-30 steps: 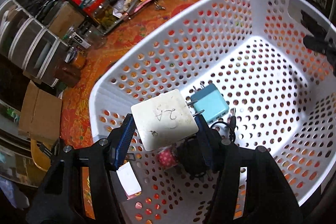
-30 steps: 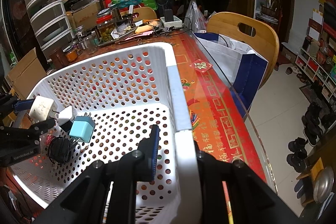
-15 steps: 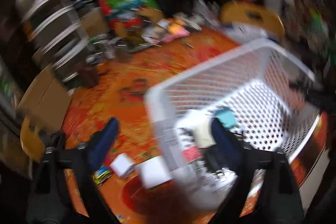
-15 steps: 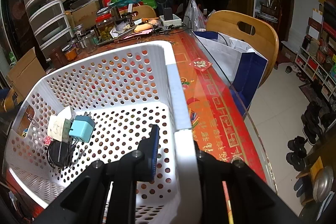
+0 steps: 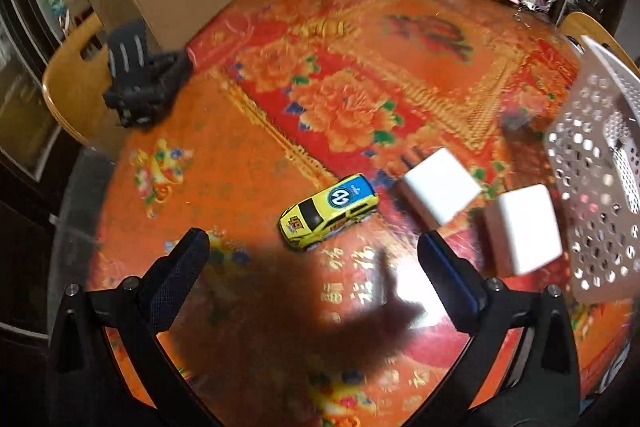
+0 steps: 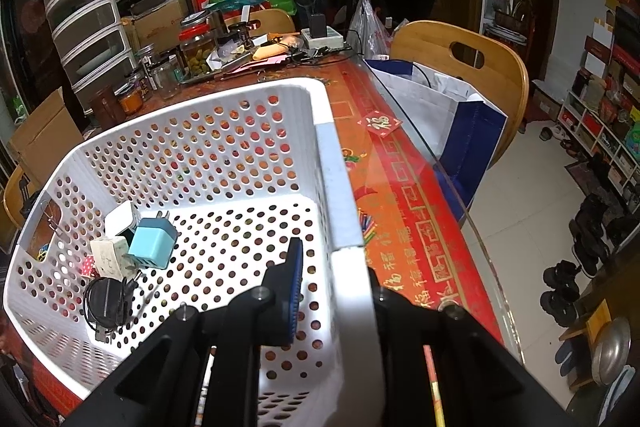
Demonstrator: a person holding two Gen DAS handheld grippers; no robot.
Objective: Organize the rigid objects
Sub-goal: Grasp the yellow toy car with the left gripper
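Left claw [image 5: 314,255] tilted steeply down over the worktop [image 5: 248,163], spread wide, empty. Just ahead, yellow toy car [image 5: 329,211] lying diagonally, nose toward near-left. Right claw [image 6: 334,291] angled down, clamped narrow on white basket [image 6: 340,183] rim; chargers [image 6: 152,243] inside.

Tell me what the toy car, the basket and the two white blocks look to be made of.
Toy car: glossy painted body with printed graphics, likely die-cast metal or plastic; can't tell which.
Basket: white moulded plastic, matte, perforated with round holes.
White blocks: smooth hard plastic by their sheen, probably chargers; blur leaves it open.
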